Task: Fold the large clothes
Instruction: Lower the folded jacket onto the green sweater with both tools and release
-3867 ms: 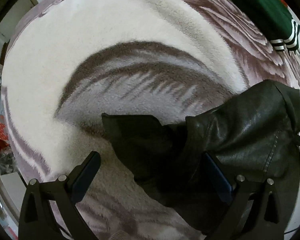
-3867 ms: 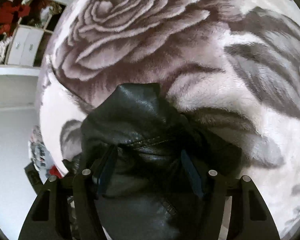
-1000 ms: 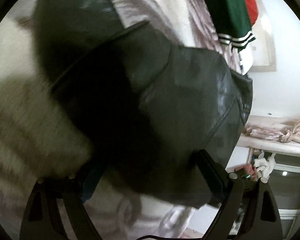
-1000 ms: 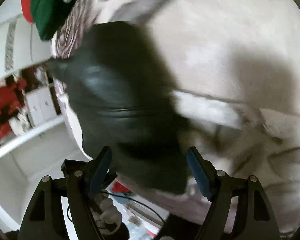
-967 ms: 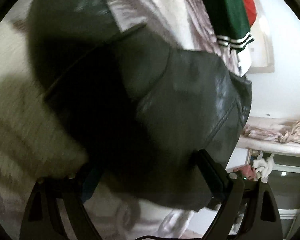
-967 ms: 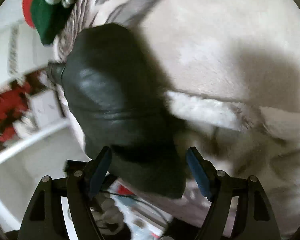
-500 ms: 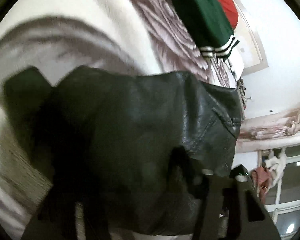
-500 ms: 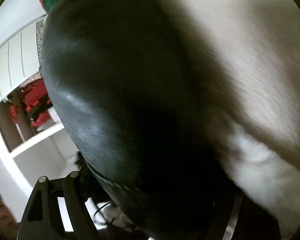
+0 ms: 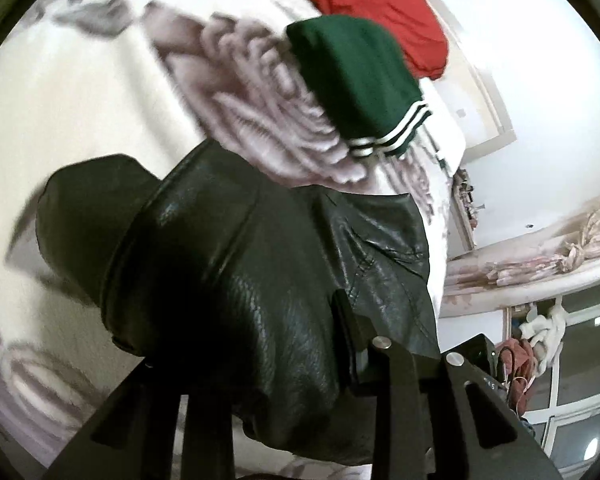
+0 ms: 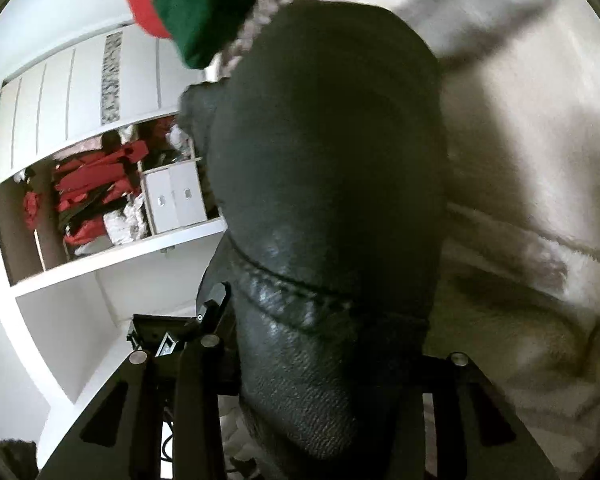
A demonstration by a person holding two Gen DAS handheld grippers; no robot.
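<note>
A black leather garment (image 9: 228, 260) hangs bunched over the floral blanket (image 9: 80, 100), one end in each gripper. In the left wrist view my left gripper (image 9: 248, 336) has its jaws closing, with a thick fold of leather pressed between them. The leather hides its left finger. In the right wrist view the same garment (image 10: 332, 160) bulges up between the jaws of my right gripper (image 10: 320, 320), which are also closing and squeeze a stitched seam. Its right fingertip is covered by the leather.
A green garment with white stripes (image 9: 352, 80) and a red one (image 9: 372, 12) lie at the blanket's far end. An open shelf with red clothes and white boxes (image 10: 92, 192) stands to the left. A curtained window (image 9: 560, 272) is at the right.
Both grippers went from wide open around the leather to clamped on it. Both rose, and the garment came up off the blanket, so the far end of the bed now shows.
</note>
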